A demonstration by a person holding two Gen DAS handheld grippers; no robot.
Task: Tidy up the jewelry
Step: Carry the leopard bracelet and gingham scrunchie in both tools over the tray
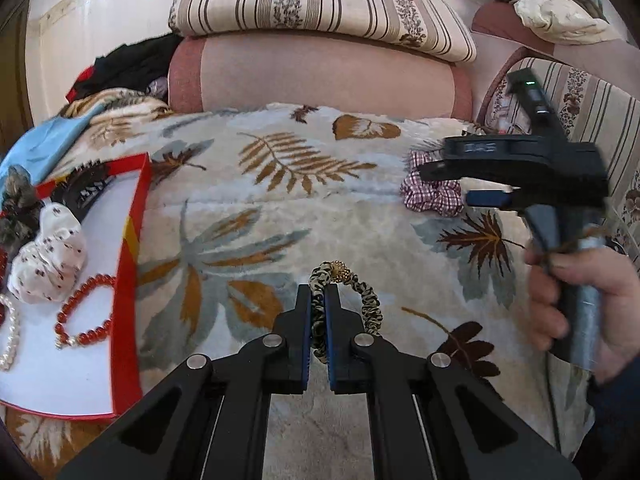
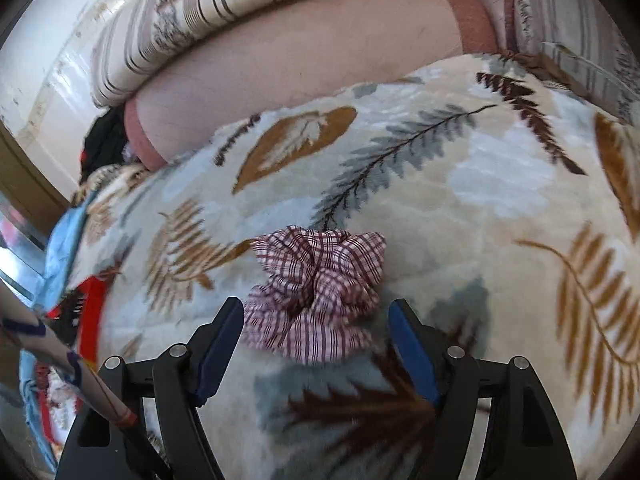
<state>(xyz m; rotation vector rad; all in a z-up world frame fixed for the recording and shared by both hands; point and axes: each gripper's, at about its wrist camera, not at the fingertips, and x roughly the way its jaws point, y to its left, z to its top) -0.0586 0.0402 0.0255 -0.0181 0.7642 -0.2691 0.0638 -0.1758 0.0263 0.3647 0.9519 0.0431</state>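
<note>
My left gripper (image 1: 319,294) is shut on a leopard-print hair tie (image 1: 370,300) with a gold bead, held just above the leaf-pattern blanket (image 1: 248,216). A red-rimmed white tray (image 1: 130,280) lies at the left, holding a white spotted scrunchie (image 1: 48,260), a red bead bracelet (image 1: 86,312), a pearl strand (image 1: 10,332) and a dark hair clip (image 1: 86,188). My right gripper (image 2: 316,312) is open, its blue pads either side of a red-checked scrunchie (image 2: 316,292) on the blanket. That gripper (image 1: 460,186) and the scrunchie (image 1: 430,196) also show at the right of the left wrist view.
A pink bolster (image 1: 320,76) and striped cushions (image 1: 320,4) line the back of the bed. Dark clothes (image 1: 128,66) and a blue cloth (image 1: 44,144) lie at the back left. A hand (image 1: 580,304) holds the right gripper's handle.
</note>
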